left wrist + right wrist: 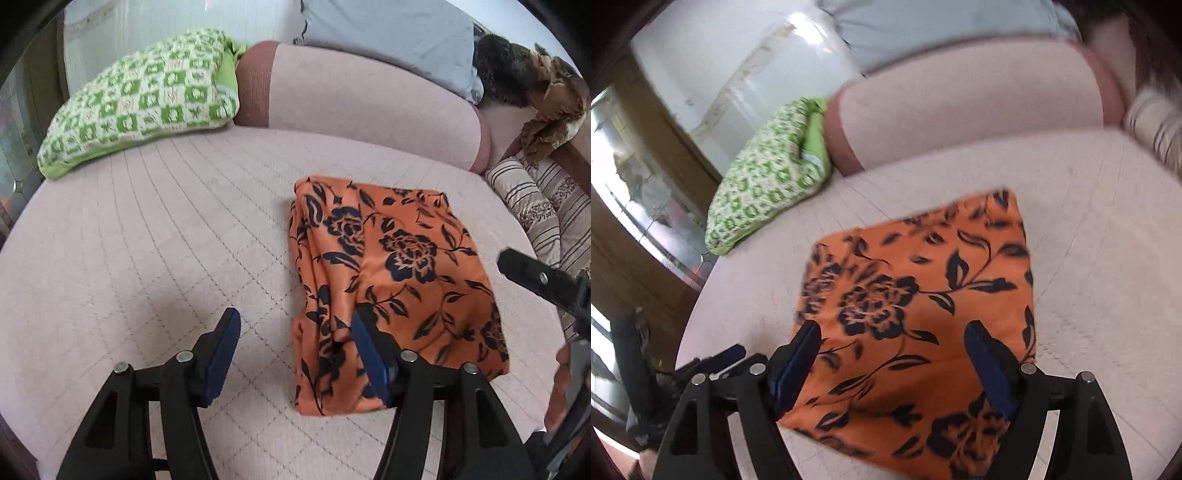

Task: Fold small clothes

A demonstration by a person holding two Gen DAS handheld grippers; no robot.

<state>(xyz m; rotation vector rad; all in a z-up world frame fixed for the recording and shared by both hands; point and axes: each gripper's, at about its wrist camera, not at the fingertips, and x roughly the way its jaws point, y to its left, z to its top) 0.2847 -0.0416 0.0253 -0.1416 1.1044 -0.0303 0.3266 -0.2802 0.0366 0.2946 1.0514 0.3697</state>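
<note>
An orange cloth with a black flower print (399,266) lies folded into a rough rectangle on the pink quilted bed cover (147,240). My left gripper (295,321) is open at the cloth's near left corner. Its right blue pad hangs over the fabric and its left pad over bare cover, and nothing is pinched. A black finger (535,277) of my right gripper juts in from the right edge. In the right wrist view my right gripper (893,328) stands open just above the near half of the cloth (923,280). Fabric shows under the gap between its pads, but they grip nothing.
A green-and-white patterned pillow (140,99) lies at the far left of the bed. Behind the cloth are a pink bolster (369,107) and a grey-blue pillow (388,33). A striped cushion (535,206) and a brown furry blanket (546,99) sit at the right.
</note>
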